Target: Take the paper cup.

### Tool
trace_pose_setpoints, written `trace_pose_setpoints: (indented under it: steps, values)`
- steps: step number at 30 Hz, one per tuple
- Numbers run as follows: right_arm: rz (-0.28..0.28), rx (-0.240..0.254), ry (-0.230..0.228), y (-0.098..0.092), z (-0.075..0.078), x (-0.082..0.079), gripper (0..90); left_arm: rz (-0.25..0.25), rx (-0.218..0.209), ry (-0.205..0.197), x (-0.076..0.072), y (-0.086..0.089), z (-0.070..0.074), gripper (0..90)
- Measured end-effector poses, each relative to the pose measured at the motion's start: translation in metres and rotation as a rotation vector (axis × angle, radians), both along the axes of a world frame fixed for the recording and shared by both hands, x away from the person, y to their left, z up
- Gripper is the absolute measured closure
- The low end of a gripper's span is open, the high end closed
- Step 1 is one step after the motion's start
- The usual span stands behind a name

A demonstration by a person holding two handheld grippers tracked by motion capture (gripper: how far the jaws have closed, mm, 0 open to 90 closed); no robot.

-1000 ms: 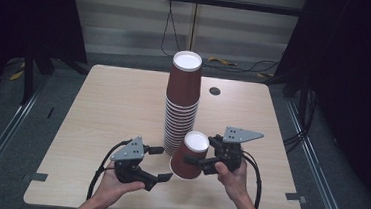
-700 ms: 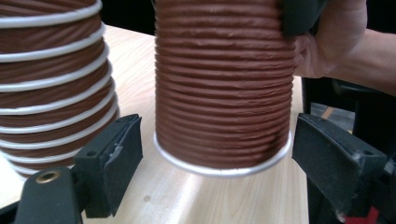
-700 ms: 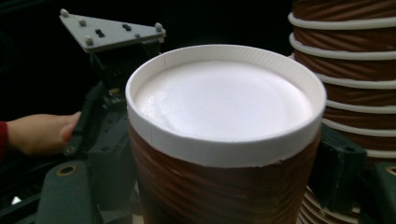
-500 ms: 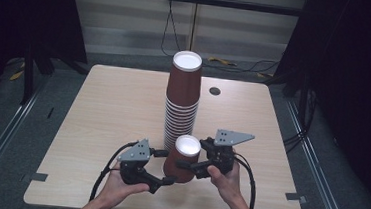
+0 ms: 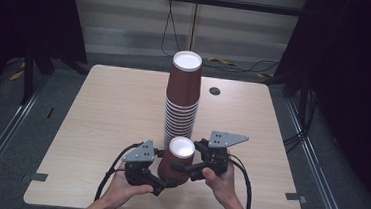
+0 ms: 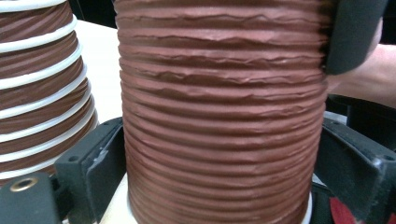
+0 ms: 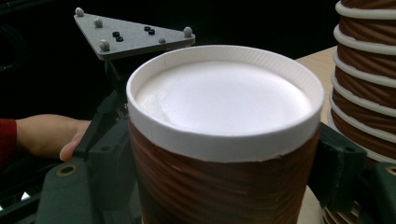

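A brown ribbed paper cup stands upside down near the table's front edge, its white bottom facing up. My right gripper comes at it from the right and is shut on the cup's upper wall. My left gripper reaches in from the left, low at the cup's rim. Its jaws have just been opening and now flank the cup, one on each side, without clearly pressing. Just behind stands a tall stack of the same cups, also upside down.
The cups stand on a light wooden table with a small dark round hole at the back right. Black cables trail from both grippers along the front edge. Dark floor and metal rails surround the table.
The right gripper has carried the single cup leftward and toward the front edge. The left gripper has closed in from the left, and its jaws now stand around the cup's base.
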State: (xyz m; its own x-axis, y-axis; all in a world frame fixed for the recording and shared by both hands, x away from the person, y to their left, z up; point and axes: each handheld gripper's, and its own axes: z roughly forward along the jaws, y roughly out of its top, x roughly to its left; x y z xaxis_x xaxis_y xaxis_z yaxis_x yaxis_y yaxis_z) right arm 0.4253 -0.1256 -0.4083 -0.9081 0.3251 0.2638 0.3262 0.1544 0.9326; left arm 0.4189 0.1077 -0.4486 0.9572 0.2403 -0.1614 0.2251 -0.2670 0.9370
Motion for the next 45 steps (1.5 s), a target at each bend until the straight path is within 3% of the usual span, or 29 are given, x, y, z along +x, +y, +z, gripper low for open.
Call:
trace_pose_setpoints:
  steps: [12,15,24,28,30,38,45]
  values:
    - [0.003,0.021,0.0,0.006,-0.001,-0.003,21.9,-0.003,-0.017,0.008,0.0,-0.002,0.0,9.1]
    - [0.006,0.014,-0.017,0.008,-0.001,-0.004,21.8,-0.001,-0.005,0.005,-0.001,-0.002,-0.001,10.3]
    - [0.015,0.035,-0.004,0.006,-0.004,-0.003,20.6,-0.011,0.011,-0.002,0.0,0.0,0.002,13.3]
    - [0.02,0.041,-0.013,0.007,-0.004,-0.003,18.6,-0.023,0.033,-0.009,-0.001,0.001,0.003,13.8]
    - [0.022,0.04,-0.001,0.008,-0.003,-0.003,10.9,-0.028,0.036,-0.007,-0.001,0.0,0.002,14.0]
    - [0.011,0.022,0.011,0.004,-0.001,-0.003,12.6,-0.015,0.054,-0.003,0.002,0.008,0.004,14.5]
    - [0.02,0.005,0.028,-0.002,0.001,-0.003,12.6,0.001,0.112,0.002,0.004,0.015,0.008,14.6]
